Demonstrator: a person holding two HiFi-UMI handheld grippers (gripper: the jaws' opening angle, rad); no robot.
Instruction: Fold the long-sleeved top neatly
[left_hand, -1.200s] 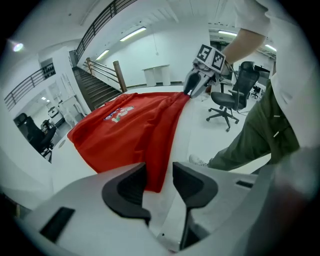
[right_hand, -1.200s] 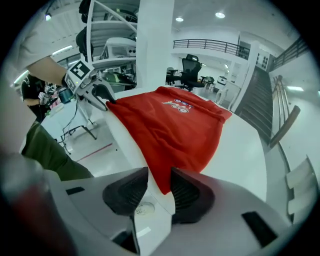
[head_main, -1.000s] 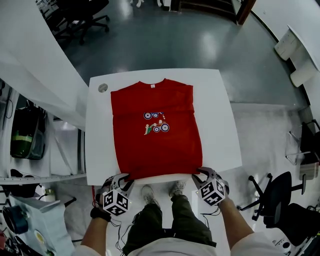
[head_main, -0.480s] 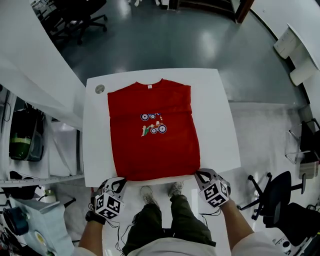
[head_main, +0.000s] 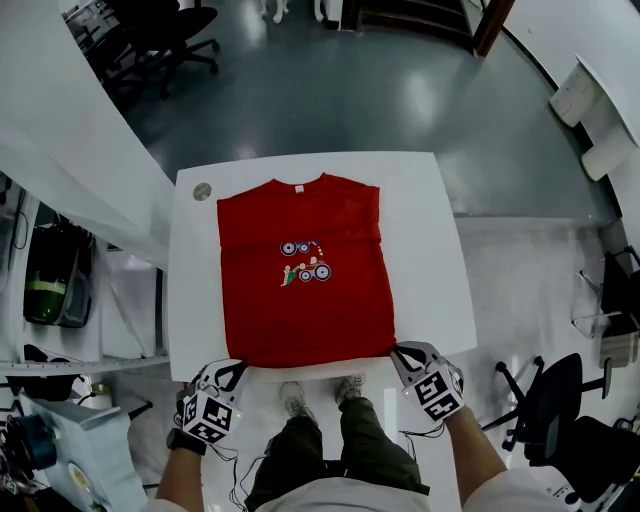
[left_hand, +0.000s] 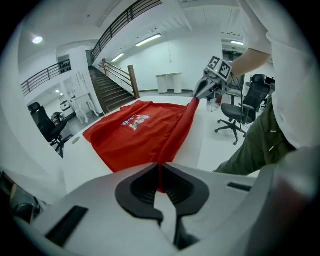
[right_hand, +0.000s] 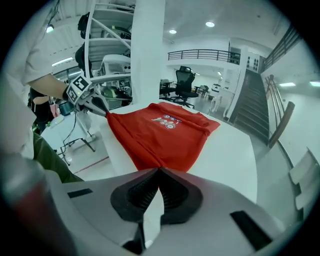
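A red top (head_main: 300, 270) with a small printed picture lies flat on the white table (head_main: 430, 250), collar at the far side, sleeves folded in. My left gripper (head_main: 238, 366) is shut on the hem's near left corner at the table's front edge. The right gripper (head_main: 393, 350) is shut on the near right corner. In the left gripper view the red cloth (left_hand: 145, 132) runs up into the closed jaws, and the right gripper (left_hand: 196, 96) shows across the hem. The right gripper view shows the top (right_hand: 162, 132) pinched the same way, with the left gripper (right_hand: 102, 111) opposite.
A round grey disc (head_main: 202, 190) sits at the table's far left corner. The person's legs and shoes (head_main: 318, 395) stand just below the front edge. Office chairs (head_main: 550, 400) stand at the right, shelving with gear (head_main: 50, 280) at the left.
Both grippers have closed on the hem's near corners and lifted them slightly off the table's front edge. The head view has shifted a little.
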